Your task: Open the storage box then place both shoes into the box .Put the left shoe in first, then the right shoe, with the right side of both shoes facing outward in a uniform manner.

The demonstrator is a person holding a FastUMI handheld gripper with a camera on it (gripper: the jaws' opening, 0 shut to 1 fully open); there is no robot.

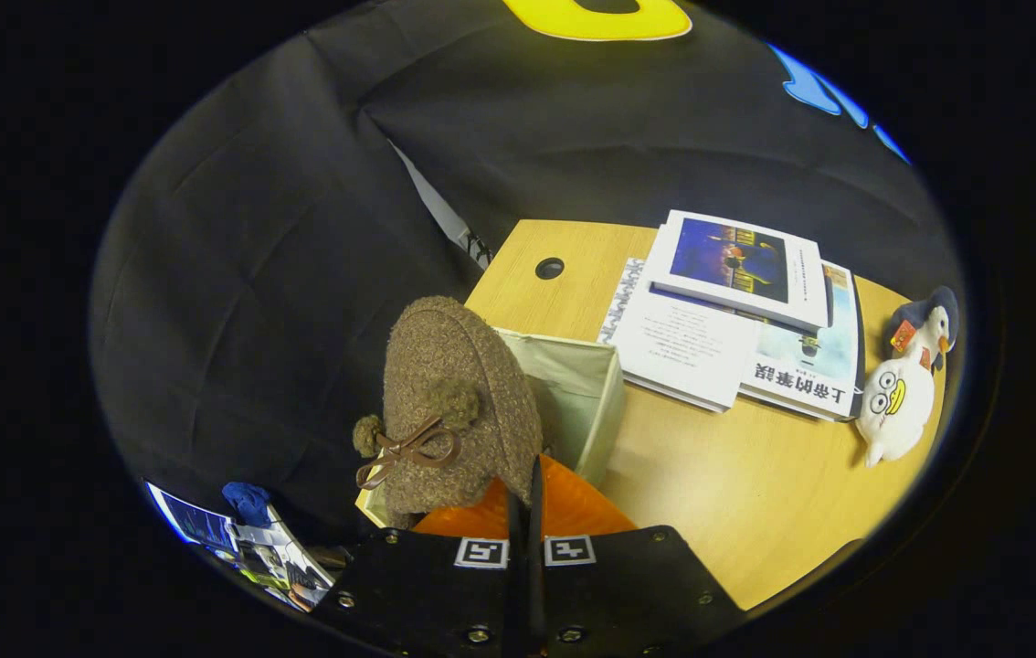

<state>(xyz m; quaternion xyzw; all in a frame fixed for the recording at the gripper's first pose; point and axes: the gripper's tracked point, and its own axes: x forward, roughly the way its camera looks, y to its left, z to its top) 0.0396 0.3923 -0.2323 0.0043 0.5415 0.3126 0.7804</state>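
gripper (526, 512) fingers closed, clamping brown shoe (454, 402)

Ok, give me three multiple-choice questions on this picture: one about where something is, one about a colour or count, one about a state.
1. Where is the brown shoe?
A. just ahead of the fingers, over the storage box
B. on the books
C. beside the plush toy

2. How many books lie in the stack on the table?
A. one
B. at least two
C. none

3. How does the gripper stand?
A. wide open
C. fingers close together, gripping the shoe's back end
B. resting on the plush toy

Answers: 1 A, the shoe hangs above the box's open top. 2 B, one book lies on another. 3 C, only a thin gap shows between the fingers.
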